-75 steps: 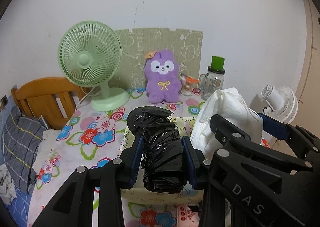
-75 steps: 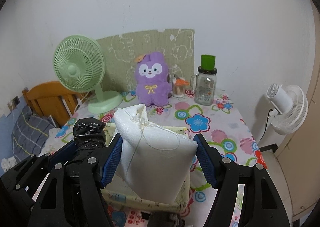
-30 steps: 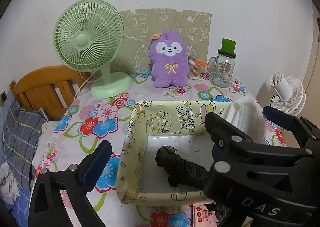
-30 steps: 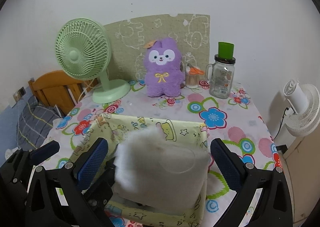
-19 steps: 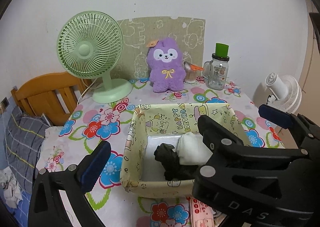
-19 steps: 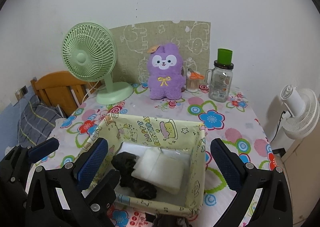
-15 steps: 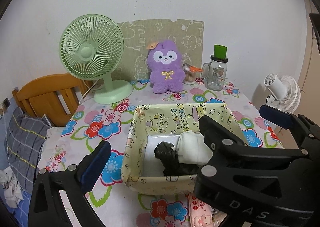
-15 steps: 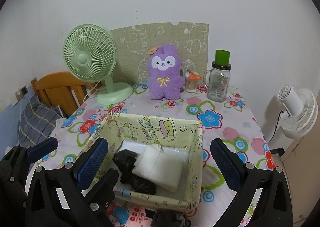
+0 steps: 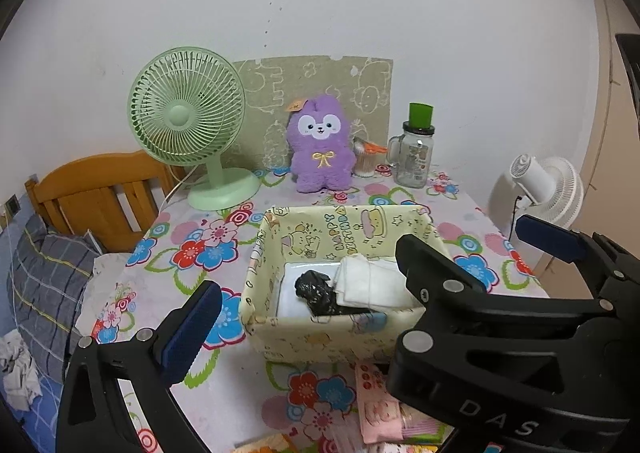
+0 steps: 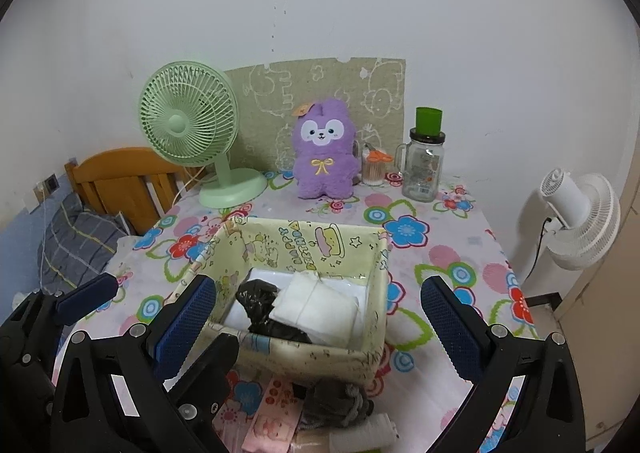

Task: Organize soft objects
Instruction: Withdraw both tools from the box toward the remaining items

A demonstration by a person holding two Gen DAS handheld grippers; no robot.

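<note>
A yellow cartoon-print fabric box stands on the flowered table. Inside it lie a black plastic bundle and a white tied packet, side by side and touching. My left gripper is open and empty, held back above the box's near side; its right finger is hidden behind the right gripper's body. My right gripper is open and empty, its fingers wide on either side of the box. A purple plush sits at the table's back.
A green desk fan, a glass jar with green lid and a toothpick cup stand along the back. A grey knit item and pink packets lie at the near edge. A white fan stands beyond the table at right.
Both grippers opened and dropped the black bundle and the white packet into the box, then drew back and up. Both items now lie still in the box.
</note>
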